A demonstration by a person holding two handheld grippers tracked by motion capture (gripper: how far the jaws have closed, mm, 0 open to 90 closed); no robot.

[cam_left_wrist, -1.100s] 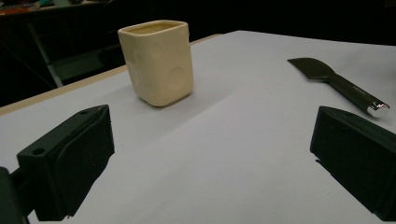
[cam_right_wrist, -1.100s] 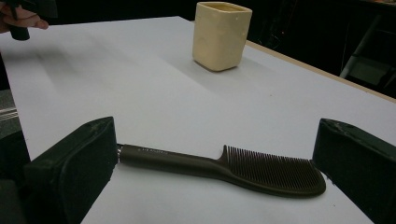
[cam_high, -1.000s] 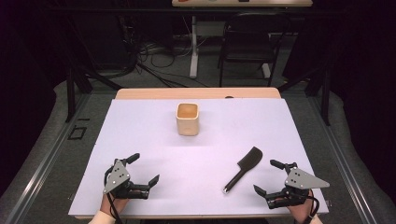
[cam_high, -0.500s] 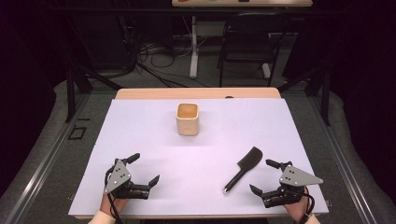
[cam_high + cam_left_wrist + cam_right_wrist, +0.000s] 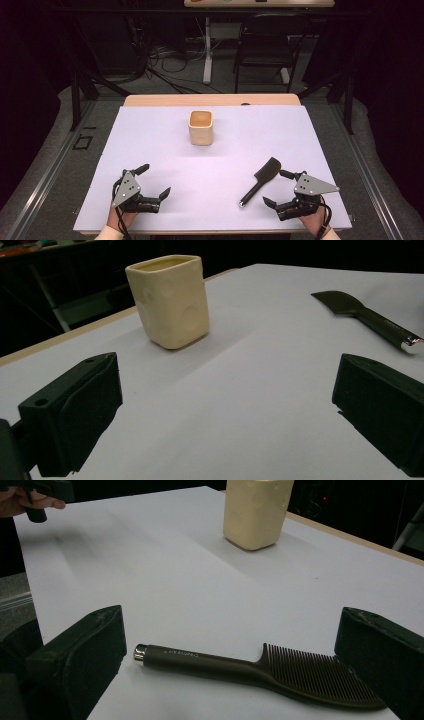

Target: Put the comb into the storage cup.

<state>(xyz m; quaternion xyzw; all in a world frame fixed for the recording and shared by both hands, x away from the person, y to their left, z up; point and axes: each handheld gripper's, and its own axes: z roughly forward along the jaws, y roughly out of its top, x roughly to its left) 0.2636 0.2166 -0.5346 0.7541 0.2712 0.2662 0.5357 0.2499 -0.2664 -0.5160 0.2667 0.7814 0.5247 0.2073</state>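
The comb [image 5: 260,181] lies just left of the right tongs [image 5: 283,189], handle near-left, teeth far-right, well apart from the left tongs [image 5: 154,180]; both tongs stand apart, empty

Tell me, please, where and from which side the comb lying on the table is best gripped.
Probably the comb is best taken by its straight round handle, from above, with the right gripper beside it and open. The handle lies flat and clear, and is narrower than the wide toothed head.
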